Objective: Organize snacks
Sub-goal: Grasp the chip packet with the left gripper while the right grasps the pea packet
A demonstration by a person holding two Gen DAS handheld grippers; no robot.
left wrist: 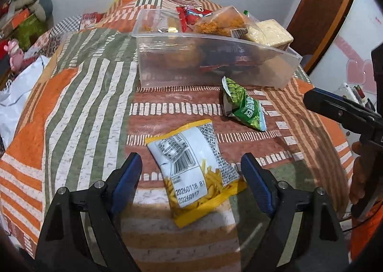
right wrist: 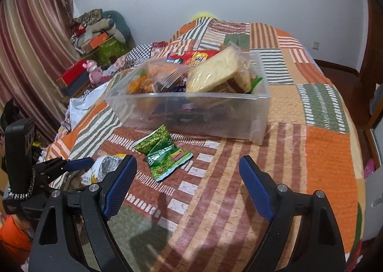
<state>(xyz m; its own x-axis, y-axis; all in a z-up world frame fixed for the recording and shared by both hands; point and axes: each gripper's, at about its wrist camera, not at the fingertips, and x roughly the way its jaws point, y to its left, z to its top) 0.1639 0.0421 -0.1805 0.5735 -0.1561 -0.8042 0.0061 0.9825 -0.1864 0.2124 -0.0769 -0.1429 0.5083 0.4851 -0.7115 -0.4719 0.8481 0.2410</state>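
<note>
A clear plastic bin sits on the patchwork bedspread, in the upper middle of the left wrist view and just above the centre of the right wrist view. It is filled above its rim: a pale slab of sliced cake in clear wrap leans at the right end, an orange crumbly snack in a clear bag lies at the left, a red packet shows behind them, and darker packets fill the bottom, too dim behind the wall to make out. A scrap of green wrapper pokes up at the bin's right corner. Two snacks lie loose on the bedspread in front of the bin. A green packet lies near the bin's front wall, not touching it. A yellow packet of fries, its white label and barcode facing up, lies lower in the frame, between the blue fingers of the left gripper, whose fingers stand wide apart on either side without pressing it. The right gripper is likewise spread open and empty over bare striped cloth, with the green packet just up and left of its fingers. Beyond the bed, a curtain hangs at the left edge, and piled boxes and cushions stand against the wall.
</note>
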